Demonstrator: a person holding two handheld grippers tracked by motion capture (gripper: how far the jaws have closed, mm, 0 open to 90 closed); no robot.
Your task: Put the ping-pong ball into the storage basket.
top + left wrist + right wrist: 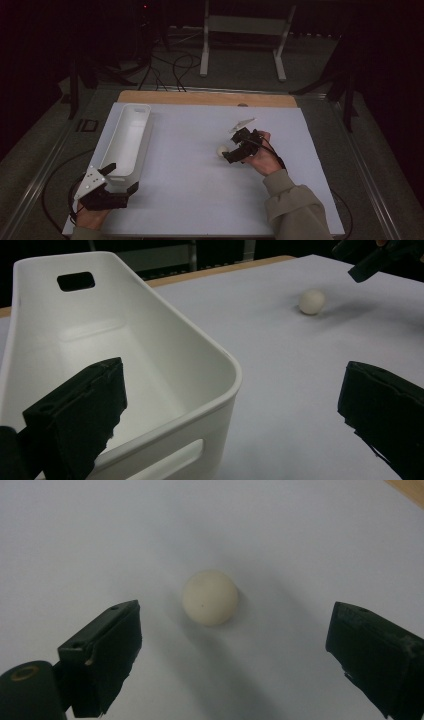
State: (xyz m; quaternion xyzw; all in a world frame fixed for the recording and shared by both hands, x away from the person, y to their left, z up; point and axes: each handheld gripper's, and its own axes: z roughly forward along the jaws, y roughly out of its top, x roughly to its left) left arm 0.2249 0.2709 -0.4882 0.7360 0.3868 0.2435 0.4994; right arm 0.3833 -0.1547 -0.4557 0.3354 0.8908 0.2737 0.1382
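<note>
Right gripper view: the small white ball (209, 597) is seen lying free on the white surface (75, 540), framed between the wide-open, empty jaws of the right hand-held gripper (235, 650), evidently lined up for a grasp.

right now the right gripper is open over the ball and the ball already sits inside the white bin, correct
Not quite. The right gripper is open with its fingers either side of the ball, but the ball lies on the bare white table, apart from the white bin, which is empty. The high view and the left gripper view show this.
</note>
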